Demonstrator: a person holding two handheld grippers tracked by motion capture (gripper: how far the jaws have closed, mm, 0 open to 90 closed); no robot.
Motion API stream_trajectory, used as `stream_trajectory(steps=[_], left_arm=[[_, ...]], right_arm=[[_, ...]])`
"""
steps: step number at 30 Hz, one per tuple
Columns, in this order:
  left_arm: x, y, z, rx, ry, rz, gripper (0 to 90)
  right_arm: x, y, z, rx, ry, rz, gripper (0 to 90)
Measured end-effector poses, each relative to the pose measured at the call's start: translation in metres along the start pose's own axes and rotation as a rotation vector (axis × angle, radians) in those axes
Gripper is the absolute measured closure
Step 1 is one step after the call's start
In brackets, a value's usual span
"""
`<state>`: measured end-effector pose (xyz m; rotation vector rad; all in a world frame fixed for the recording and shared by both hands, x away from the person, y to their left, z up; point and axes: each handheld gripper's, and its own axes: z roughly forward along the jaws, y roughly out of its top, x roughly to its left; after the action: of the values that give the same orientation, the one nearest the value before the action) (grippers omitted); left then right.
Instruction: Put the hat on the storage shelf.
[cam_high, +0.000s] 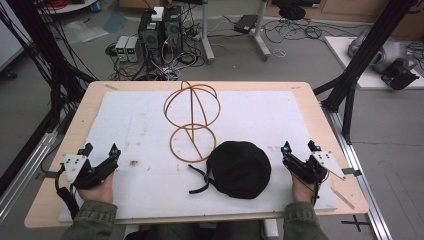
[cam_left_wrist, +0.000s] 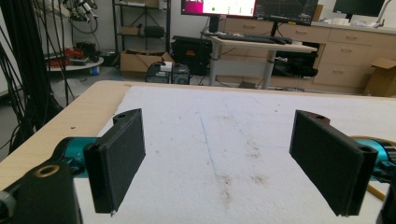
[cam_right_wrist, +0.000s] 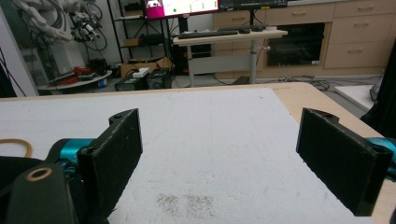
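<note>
A black cap with a loose strap lies on the white foam board, front of centre. Behind it stands a thin wooden hoop stand, a round base ring with a wire sphere on a stem. My left gripper rests at the board's front left, jaws wide apart with nothing between them. At the front right my right gripper is open too, just right of the cap, and its jaws frame bare foam. A sliver of the hoop shows at the left edge of the right gripper view.
The board covers most of a wooden table. Black frame posts stand by the table's right edge, and cables hang at its left. Computers and cabling sit on the floor beyond the far edge. Small dirt marks spot the foam.
</note>
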<state>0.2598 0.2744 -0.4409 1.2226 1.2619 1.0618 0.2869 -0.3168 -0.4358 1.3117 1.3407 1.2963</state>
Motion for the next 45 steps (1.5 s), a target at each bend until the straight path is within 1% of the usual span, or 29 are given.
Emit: stream_trajectory(steps=[1, 5, 6, 8, 9, 10, 11, 12, 15, 16, 18, 23, 24, 27, 29, 30, 31, 32, 33, 34, 35, 36, 38, 39, 40, 41, 43, 44, 45], left_arm=[[0.000, 0.000, 0.000, 0.001, 0.000, -0.001, 18.5], [0.000, 0.000, 0.000, 0.000, 0.002, -0.003, 18.5], [0.000, 0.000, 0.000, 0.001, 0.003, -0.003, 18.5], [0.000, 0.000, 0.000, 0.000, 0.002, -0.002, 18.5], [0.000, 0.000, 0.000, -0.001, 0.003, -0.002, 18.5], [0.000, 0.000, 0.001, 0.000, 0.001, -0.003, 18.5], [0.001, 0.000, 0.001, 0.000, 0.001, -0.003, 18.5], [0.001, 0.000, 0.001, 0.002, 0.001, -0.001, 18.5], [0.001, 0.000, 0.001, 0.002, 0.000, -0.002, 18.5], [0.001, 0.000, 0.002, 0.001, 0.001, -0.003, 18.5], [0.000, 0.000, 0.002, 0.001, -0.001, -0.003, 18.5], [0.001, 0.000, 0.002, 0.007, -0.003, 0.002, 18.5], [0.001, 0.000, 0.002, 0.002, -0.003, -0.002, 18.5], [0.001, 0.000, 0.002, 0.006, -0.004, 0.001, 18.5], [0.001, 0.000, 0.002, 0.007, -0.005, 0.002, 18.5], [0.001, 0.000, 0.003, 0.007, -0.005, 0.001, 18.5], [0.001, 0.000, 0.003, 0.006, -0.008, 0.000, 18.5], [0.001, -0.001, 0.003, 0.006, -0.009, -0.001, 18.5], [0.001, -0.001, 0.003, 0.008, -0.012, 0.002, 18.5], [0.001, -0.001, 0.003, 0.008, -0.015, 0.002, 18.4], [0.001, -0.001, 0.004, 0.007, -0.015, 0.002, 18.4], [0.001, -0.001, 0.004, 0.006, -0.016, 0.001, 18.4], [0.001, -0.001, 0.004, 0.008, -0.016, 0.003, 18.4], [0.001, -0.001, 0.004, 0.008, -0.017, 0.003, 18.4], [0.001, -0.001, 0.004, 0.008, -0.017, 0.002, 18.4], [0.001, 0.000, 0.004, 0.009, -0.018, 0.003, 18.4], [0.001, 0.000, 0.004, 0.009, -0.017, 0.003, 18.4], [0.001, 0.000, 0.004, 0.009, -0.017, 0.003, 18.4], [0.001, 0.000, 0.004, 0.008, -0.018, 0.002, 18.4]], right_arm=[[0.001, 0.000, 0.000, -0.002, 0.004, -0.009, 13.6], [0.003, 0.001, 0.000, -0.006, 0.020, -0.011, 13.6], [0.005, 0.003, -0.001, -0.010, 0.032, -0.013, 13.5], [0.006, 0.004, -0.001, -0.011, 0.036, -0.016, 13.5], [0.006, 0.006, -0.002, -0.015, 0.060, -0.013, 12.6], [0.006, 0.008, -0.002, -0.011, 0.079, -0.020, 12.6], [0.006, 0.008, -0.002, -0.011, 0.079, -0.020, 12.6], [0.008, 0.013, -0.004, -0.021, 0.098, -0.069, 12.5], [0.009, 0.018, -0.005, -0.014, 0.141, -0.085, 12.5], [0.009, 0.018, -0.005, -0.014, 0.141, -0.085, 12.5], [0.011, 0.019, -0.004, -0.011, 0.170, -0.099, 12.5], [0.014, 0.020, -0.002, 0.004, 0.241, -0.095, 12.5], [0.014, 0.020, -0.002, 0.004, 0.241, -0.095, 12.5], [0.015, 0.022, -0.002, 0.011, 0.266, -0.096, 12.5], [0.015, 0.026, -0.002, 0.018, 0.305, -0.097, 12.5], [0.015, 0.026, -0.002, 0.018, 0.305, -0.097, 12.5], [0.015, 0.028, -0.001, 0.023, 0.335, -0.102, 12.5], [0.015, 0.028, -0.001, 0.023, 0.335, -0.102, 12.5], [0.017, 0.029, -0.001, 0.039, 0.364, -0.105, 12.5], [0.017, 0.030, 0.000, 0.042, 0.374, -0.118, 12.5], [0.018, 0.030, 0.000, 0.060, 0.391, -0.120, 12.5], [0.018, 0.030, 0.000, 0.060, 0.391, -0.120, 12.5], [0.022, 0.030, 0.002, 0.080, 0.426, -0.156, 12.5], [0.022, 0.030, 0.002, 0.080, 0.426, -0.156, 12.5], [0.024, 0.030, 0.002, 0.093, 0.440, -0.166, 12.5], [0.027, 0.030, 0.003, 0.105, 0.481, -0.174, 12.5], [0.029, 0.030, 0.003, 0.114, 0.521, -0.180, 12.5], [0.029, 0.030, 0.003, 0.114, 0.521, -0.180, 12.5], [0.032, 0.030, 0.003, 0.121, 0.555, -0.189, 12.5]])
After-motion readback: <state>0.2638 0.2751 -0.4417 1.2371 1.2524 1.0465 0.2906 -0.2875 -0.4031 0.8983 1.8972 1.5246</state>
